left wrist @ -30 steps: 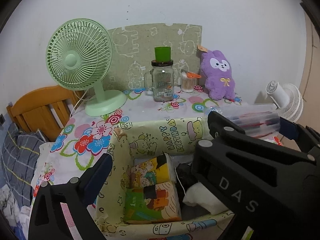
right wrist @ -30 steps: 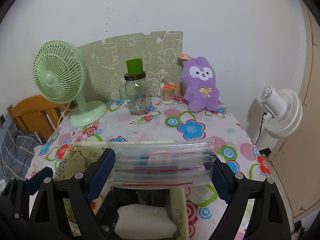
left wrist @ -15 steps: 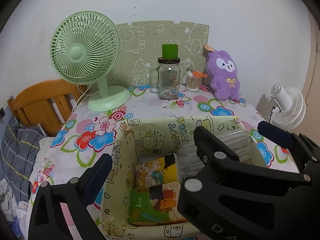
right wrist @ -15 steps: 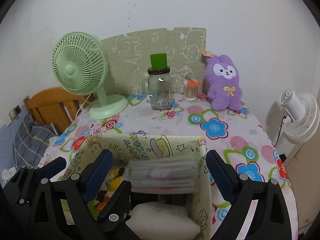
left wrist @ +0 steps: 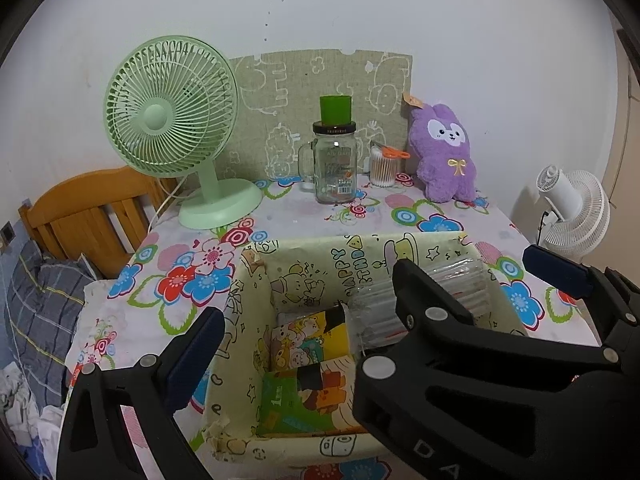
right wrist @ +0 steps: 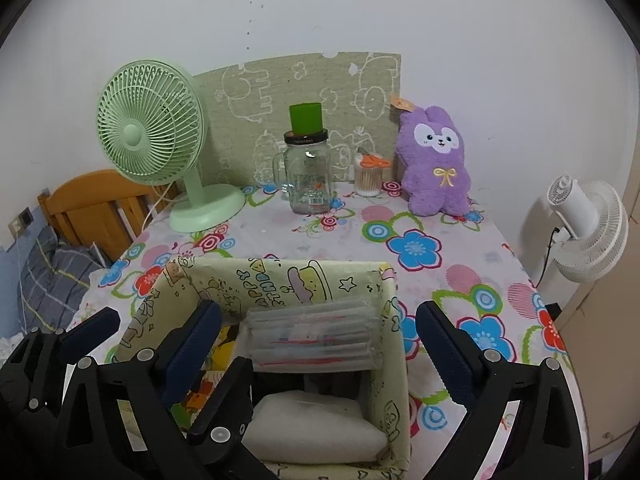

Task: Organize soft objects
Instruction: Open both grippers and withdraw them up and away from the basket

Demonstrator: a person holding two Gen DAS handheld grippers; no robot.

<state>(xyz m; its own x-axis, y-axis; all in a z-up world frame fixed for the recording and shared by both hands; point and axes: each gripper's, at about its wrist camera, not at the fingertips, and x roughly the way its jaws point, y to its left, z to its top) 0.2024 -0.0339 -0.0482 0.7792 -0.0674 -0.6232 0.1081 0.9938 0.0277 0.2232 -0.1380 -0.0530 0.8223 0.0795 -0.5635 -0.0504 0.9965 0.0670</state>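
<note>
Soft objects are sitting in the paper-covered box (right wrist: pixel 384 320), which is standing at the near edge of the table (right wrist: pixel 460 256). Going from near to far inside it, we are seeing a white soft pack (right wrist: pixel 312 428) against the near wall, then the clear plastic pack (right wrist: pixel 312 334), lying with its long axis running left to right and leaning toward the far wall. In the left half of the box, cartoon-printed tissue packs (left wrist: pixel 306 364) are lying side by side.

We are reading the right gripper (right wrist: pixel 318 340) as spread wide, its fingers flanking the clear pack without touching it and holding nothing. The pack is lying straight ahead of this gripper and between its fingers, so the right hand is the nearer one for any further adjustment.

The left gripper (left wrist: pixel 372 292) is also gaping and holding nothing; it is hovering over the box's left half, with the right gripper's body crossing its view.

Beyond the box, toward the far edge of the table, we are noting a green fan (right wrist: pixel 160 140) at the far left corner, a glass jar (right wrist: pixel 308 176) in the middle, and a purple plush rabbit (right wrist: pixel 434 160) at the far right. We are judging the rabbit to be the likely next soft object; it is lying ahead and to the right, well apart from both grippers and closer to the right one.
</note>
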